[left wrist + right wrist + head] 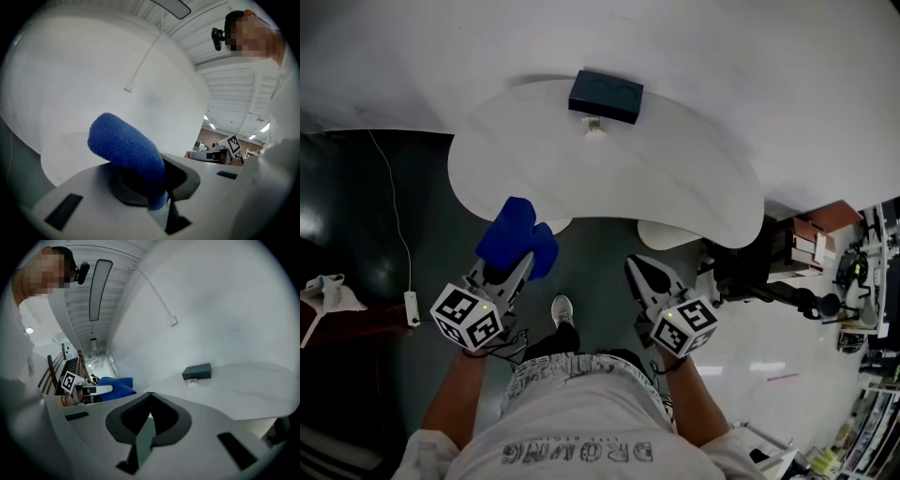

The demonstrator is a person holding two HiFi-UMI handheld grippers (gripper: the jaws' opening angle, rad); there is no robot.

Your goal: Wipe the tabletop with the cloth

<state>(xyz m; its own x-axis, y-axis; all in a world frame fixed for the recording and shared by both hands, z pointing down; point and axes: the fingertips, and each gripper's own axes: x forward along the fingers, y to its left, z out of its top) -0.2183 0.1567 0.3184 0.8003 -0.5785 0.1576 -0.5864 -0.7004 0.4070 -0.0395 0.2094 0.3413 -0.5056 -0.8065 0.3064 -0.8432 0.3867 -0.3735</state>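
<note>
Step in hand: the approach. The cloth (pixel 517 235) is gripped but not yet on the surface (pixel 675 178), so I judge that wiping has not begun.
Left hand-held gripper (pixel 523 262): jaws closed on the blue cloth, which bunches up and sticks out past the tips.
Right hand-held gripper (pixel 639 270): jaws together with nothing between them, held on the near right, short of the surface.
Cloth position: in the air just off the near left edge of the surface, with the dark floor below it.
Surface: white, rounded and mostly bare. A dark box (pixel 606 96) sits at the far edge, with a small pale item (pixel 593 125) just in front of it.
Next move calls for: carrying the cloth forward and down until it lies flat against the surface, then sweeping across. The strokes need to stop short of the box or go around it.
</note>
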